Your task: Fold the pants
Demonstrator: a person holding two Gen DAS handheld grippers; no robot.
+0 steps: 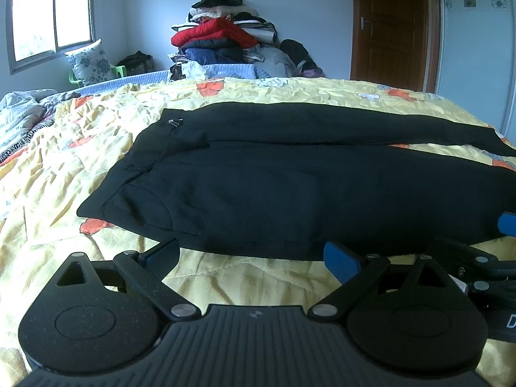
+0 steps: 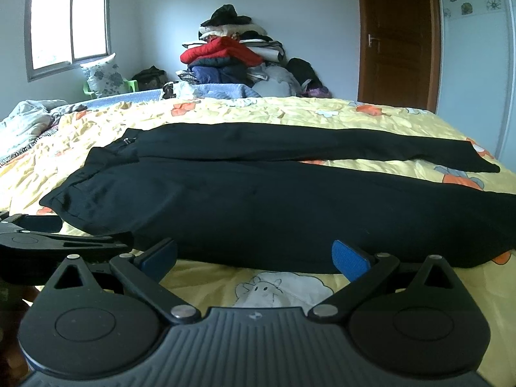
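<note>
Black pants (image 1: 290,174) lie spread flat on the yellow patterned bedspread (image 1: 80,167), waistband to the left, both legs running off to the right. In the left wrist view my left gripper (image 1: 251,258) stands open just short of the pants' near edge, nothing between its blue pads. The right gripper's blue pad (image 1: 508,222) shows at that view's right edge. In the right wrist view the pants (image 2: 274,200) fill the middle, and my right gripper (image 2: 254,259) is open at their near edge, over the bedspread (image 2: 225,109). The left gripper's black arm (image 2: 48,242) reaches in from the left.
A tall heap of clothes (image 1: 225,38) with a red jacket is piled beyond the bed's far side. A floral pillow on a green chair (image 1: 90,63) sits under the window. A crumpled quilt (image 1: 19,116) lies at the bed's left. A brown door (image 1: 390,29) stands at the right.
</note>
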